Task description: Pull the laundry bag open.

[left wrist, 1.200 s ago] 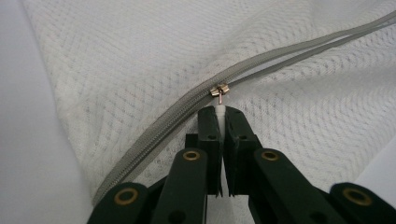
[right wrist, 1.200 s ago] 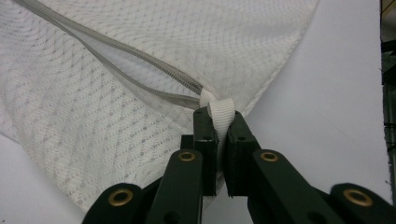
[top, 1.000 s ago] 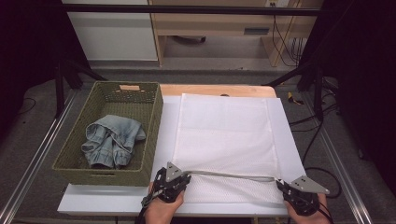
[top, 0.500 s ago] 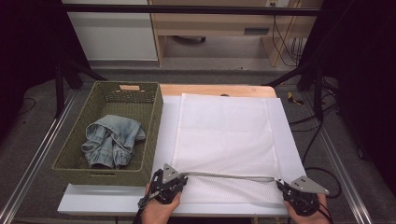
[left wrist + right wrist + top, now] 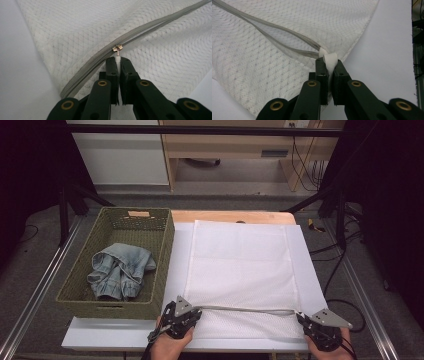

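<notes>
A white mesh bag (image 5: 240,265) lies flat on the table, with its grey zipper (image 5: 250,310) along the near edge. My left gripper (image 5: 194,310) is at the zipper's left end. In the left gripper view it (image 5: 117,60) is shut on the white tab of the brass zipper slider (image 5: 117,47). My right gripper (image 5: 301,316) is at the bag's near right corner. In the right gripper view it (image 5: 328,63) is shut on a white webbing loop (image 5: 330,58), where the two zipper halves (image 5: 287,40) lie apart.
A woven basket (image 5: 165,245) stands to the left of the bag and holds folded blue jeans (image 5: 120,270). The white board (image 5: 305,255) under the bag ends close to both hands. Dark stands and cables surround the table.
</notes>
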The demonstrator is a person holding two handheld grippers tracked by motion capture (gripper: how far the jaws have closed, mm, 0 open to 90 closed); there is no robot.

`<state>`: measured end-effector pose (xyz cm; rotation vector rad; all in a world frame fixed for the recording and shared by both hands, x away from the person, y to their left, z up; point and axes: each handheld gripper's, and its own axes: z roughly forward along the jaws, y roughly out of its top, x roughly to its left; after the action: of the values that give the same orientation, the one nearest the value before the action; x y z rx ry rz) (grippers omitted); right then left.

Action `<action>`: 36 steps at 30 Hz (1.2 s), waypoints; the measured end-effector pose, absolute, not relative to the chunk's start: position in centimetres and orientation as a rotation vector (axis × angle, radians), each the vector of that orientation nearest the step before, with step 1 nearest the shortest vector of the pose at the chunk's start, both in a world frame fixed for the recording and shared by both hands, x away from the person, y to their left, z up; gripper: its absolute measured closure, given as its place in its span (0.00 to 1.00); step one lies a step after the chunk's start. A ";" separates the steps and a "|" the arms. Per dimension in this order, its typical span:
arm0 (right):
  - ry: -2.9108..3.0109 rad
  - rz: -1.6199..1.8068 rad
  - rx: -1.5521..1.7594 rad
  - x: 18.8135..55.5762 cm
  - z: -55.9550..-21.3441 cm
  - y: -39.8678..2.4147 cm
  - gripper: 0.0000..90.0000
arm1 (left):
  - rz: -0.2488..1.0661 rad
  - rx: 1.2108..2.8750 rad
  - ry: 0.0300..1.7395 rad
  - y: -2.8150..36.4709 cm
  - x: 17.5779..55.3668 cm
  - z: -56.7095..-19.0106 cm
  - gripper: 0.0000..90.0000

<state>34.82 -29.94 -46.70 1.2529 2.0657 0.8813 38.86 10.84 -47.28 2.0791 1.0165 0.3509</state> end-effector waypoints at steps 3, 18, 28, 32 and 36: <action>2.066 0.871 1.245 34.8 -46.7 -30.0 0.95 | 0.362 2.086 1.001 10.9 38.5 -47.4 0.96; 2.069 0.860 1.240 34.9 -46.7 -29.6 0.95 | 0.388 2.036 1.009 11.7 38.0 -47.0 0.96; 2.070 0.862 1.245 34.9 -46.7 -29.7 0.95 | 0.417 2.049 1.022 12.3 37.7 -47.1 0.96; 2.069 0.862 1.250 34.9 -46.7 -29.7 0.95 | 0.426 2.040 1.033 12.7 37.6 -47.1 0.96; 2.070 0.860 1.255 34.9 -46.7 -29.7 0.95 | 0.427 2.044 1.038 12.8 37.7 -47.1 0.96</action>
<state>34.95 -29.73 -46.73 1.2548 2.0701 0.8601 37.67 12.80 -47.12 2.0437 1.0382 0.4272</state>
